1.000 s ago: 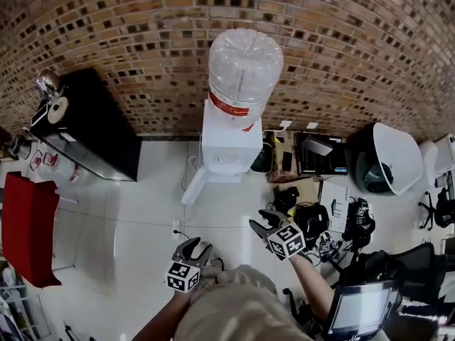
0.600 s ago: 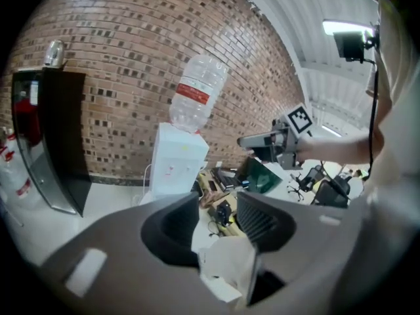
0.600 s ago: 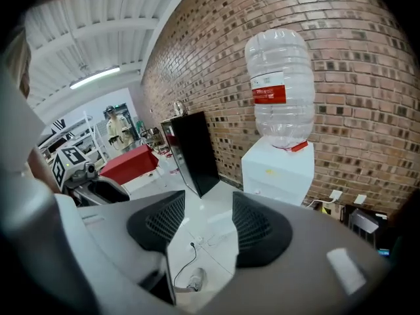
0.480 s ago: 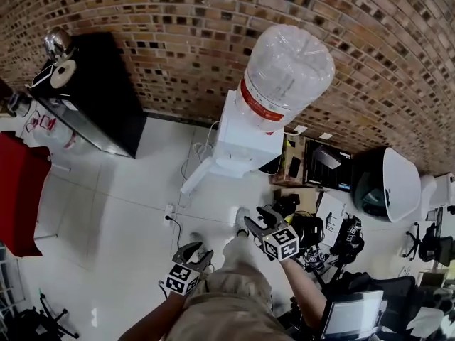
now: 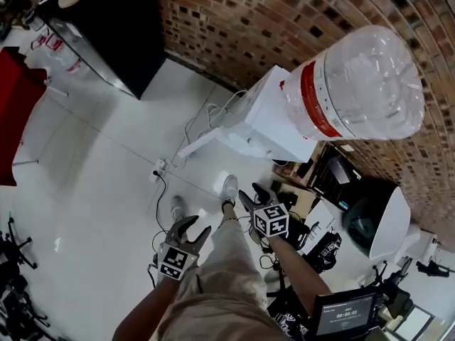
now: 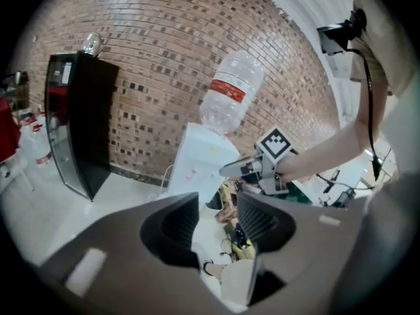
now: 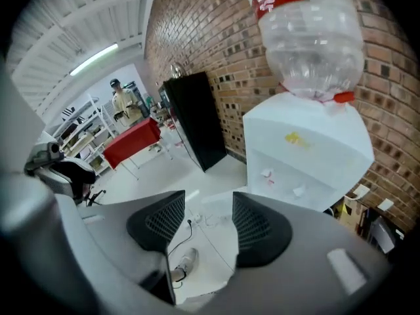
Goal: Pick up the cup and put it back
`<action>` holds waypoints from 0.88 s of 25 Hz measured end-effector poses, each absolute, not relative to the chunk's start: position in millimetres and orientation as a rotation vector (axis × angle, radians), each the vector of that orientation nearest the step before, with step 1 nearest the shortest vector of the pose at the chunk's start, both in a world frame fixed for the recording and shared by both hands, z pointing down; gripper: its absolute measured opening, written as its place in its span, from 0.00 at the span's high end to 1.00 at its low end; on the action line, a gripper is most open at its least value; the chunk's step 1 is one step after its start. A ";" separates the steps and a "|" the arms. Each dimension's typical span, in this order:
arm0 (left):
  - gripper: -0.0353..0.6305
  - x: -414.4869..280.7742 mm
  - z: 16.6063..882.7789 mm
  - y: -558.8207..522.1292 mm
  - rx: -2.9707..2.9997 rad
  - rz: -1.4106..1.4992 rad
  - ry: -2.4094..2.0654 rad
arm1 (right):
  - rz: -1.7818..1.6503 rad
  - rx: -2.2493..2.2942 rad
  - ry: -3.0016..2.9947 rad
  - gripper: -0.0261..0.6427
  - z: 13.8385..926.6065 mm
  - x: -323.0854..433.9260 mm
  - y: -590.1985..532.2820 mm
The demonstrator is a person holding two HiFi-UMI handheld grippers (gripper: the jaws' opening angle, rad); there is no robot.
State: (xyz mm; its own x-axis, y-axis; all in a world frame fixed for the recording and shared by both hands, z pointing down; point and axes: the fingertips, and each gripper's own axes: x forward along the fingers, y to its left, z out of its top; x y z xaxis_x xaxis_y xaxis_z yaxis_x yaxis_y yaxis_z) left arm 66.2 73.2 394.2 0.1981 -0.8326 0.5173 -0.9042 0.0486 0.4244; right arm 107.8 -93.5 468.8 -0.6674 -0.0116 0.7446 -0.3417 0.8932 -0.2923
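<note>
Facing the water dispenser (image 5: 270,123) ahead, left tool (image 5: 195,226) and right tool (image 5: 252,194) gape empty, the right's jaws having just been opening; no cup shows, so locate it, then approach squarely.

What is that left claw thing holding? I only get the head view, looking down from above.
Observer: Nothing. The left gripper view shows the left gripper with its jaws apart. Through the gap there is only floor and the person's trouser leg.
Operator: Is a cup waiting at that water machine? From above I only see its top and the bottle.
Observer: The right gripper view faces the water dispenser front on. What look like two small taps sit in its recess, and I can make out no cup there.
</note>
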 end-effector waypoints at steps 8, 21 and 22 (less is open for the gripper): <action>0.69 49.8 453.3 41.3 1.579 0.117 -1.831 | 0.328 0.049 -2.119 0.64 623.1 83.6 -117.9; 0.69 70.0 618.7 24.8 1.596 0.181 -1.737 | 0.334 0.224 -2.127 0.64 881.5 66.9 -171.5; 0.69 66.4 630.3 25.9 1.596 0.192 -1.736 | 0.353 0.263 -2.119 0.64 901.9 71.7 -178.0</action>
